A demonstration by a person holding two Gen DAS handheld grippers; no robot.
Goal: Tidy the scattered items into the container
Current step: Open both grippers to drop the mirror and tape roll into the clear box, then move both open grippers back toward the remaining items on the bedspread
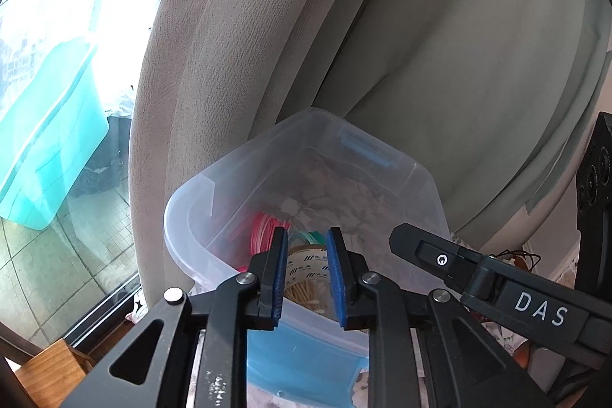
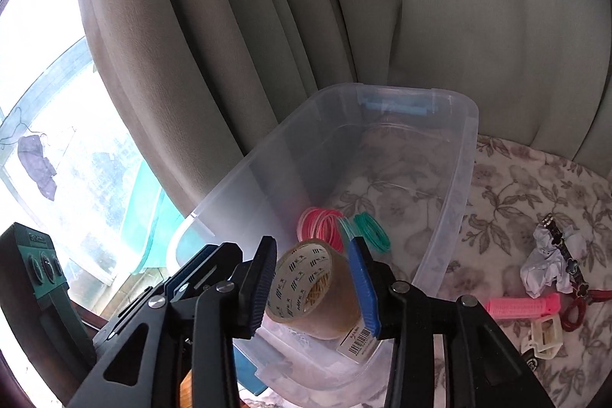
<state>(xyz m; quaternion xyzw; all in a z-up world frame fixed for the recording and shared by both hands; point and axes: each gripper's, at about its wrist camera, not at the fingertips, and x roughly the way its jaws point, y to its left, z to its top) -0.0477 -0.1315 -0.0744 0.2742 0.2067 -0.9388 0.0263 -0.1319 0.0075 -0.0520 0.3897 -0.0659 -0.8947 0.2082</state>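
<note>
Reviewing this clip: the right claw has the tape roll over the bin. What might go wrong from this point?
1. The right claw grips the tape roll tilted above the clear plastic bin; released here, it may land on the pink bands or roll.
2. The left claw hangs close over the same end of the bin, so the two could collide.
3. The crumpled paper and pink clip remain outside.

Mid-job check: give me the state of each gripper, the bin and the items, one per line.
right gripper: shut on tape roll, over the bin
left gripper: open, holding nothing
clear bin: lid off, hair ties inside
pink hair ties: in bin
pink comb: on tablecloth, outside bin
</note>
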